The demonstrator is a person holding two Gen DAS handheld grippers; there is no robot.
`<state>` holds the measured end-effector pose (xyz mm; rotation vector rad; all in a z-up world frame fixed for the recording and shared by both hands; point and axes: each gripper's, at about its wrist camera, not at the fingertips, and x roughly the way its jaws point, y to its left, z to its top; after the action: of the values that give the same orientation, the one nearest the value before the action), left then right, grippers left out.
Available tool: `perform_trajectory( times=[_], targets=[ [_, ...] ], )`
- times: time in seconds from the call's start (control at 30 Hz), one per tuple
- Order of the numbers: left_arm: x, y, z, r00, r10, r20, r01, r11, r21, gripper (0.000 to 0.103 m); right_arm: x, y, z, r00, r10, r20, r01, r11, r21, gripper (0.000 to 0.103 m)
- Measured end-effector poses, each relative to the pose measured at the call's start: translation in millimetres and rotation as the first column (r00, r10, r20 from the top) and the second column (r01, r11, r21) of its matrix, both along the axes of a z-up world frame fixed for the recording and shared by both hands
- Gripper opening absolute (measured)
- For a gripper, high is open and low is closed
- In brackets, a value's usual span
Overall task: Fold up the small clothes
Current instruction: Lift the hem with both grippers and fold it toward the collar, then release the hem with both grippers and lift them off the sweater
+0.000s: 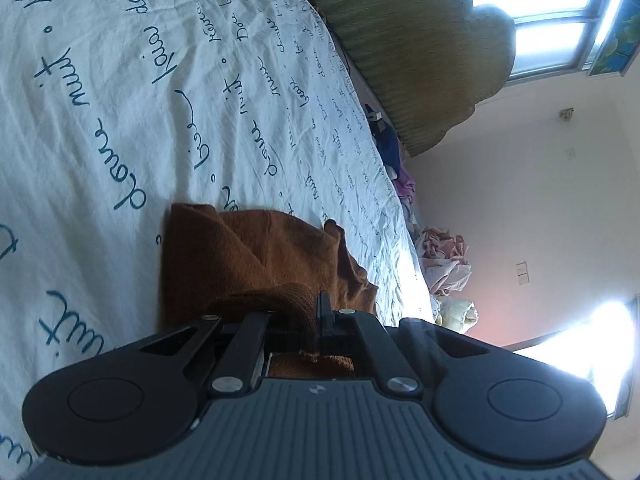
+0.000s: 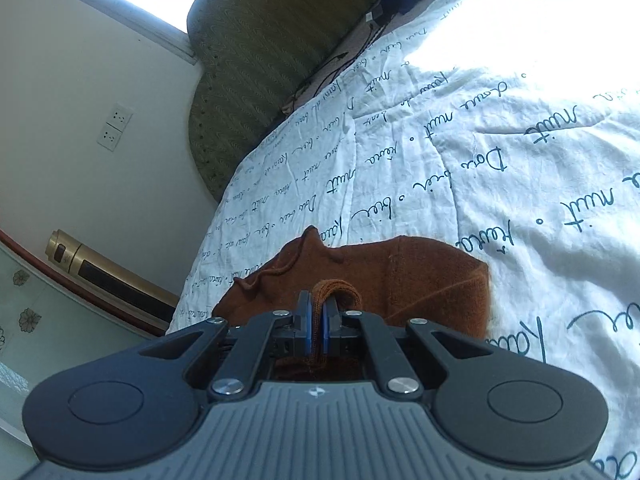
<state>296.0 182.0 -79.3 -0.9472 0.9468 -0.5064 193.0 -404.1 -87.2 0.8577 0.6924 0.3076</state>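
Gripping brown cloth (image 1: 256,256) (image 2: 420,276) with both my tongs, left (image 1: 310,316) and right (image 2: 317,312) clamped on its hem, over the bed (image 1: 120,100).

A small rust-brown knitted garment (image 1: 256,256) of soft ribbed wool lies on the white quilt printed with dark script. Most of it rests flat but rumpled, with a diagonal crease across the middle. Its near edge is lifted off the quilt and bunched into a thick rolled fold at each of two places. In the right wrist view the same garment (image 2: 420,280) shows a thin drawstring trailing at its left side
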Motion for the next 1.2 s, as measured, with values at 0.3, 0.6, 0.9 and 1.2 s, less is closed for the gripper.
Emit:
perform_trajectory(
  times=[0.3,0.6,0.9,1.2],
  targets=[
    [47.2,-13.2,-22.9,0.998,-0.026,-0.061,0.029,0.998,0.05,0.004,44.1,-3.0,-21.1,0.997,-0.033,-0.065,0.031,0.999,-0.024,0.005],
    [63.0,-20.9,-16.8,0.997,-0.055,-0.059,0.059,0.997,0.056,0.063,60.3,4.1,-22.8,0.992,-0.051,-0.115,0.039,0.994,-0.1,0.008],
    [-4.0,-38.0,68.2,0.976,-0.081,0.204,0.025,0.965,0.262,0.101,18.5,28.3,45.1,0.992,-0.1,0.075,0.123,0.893,-0.433,0.089],
    [-61.6,-161.1,5.4,0.932,-0.306,0.194,0.102,0.735,0.67,0.102,7.0,142.3,26.7,0.982,0.18,0.048,-0.081,0.645,-0.76,0.079]
  ],
)
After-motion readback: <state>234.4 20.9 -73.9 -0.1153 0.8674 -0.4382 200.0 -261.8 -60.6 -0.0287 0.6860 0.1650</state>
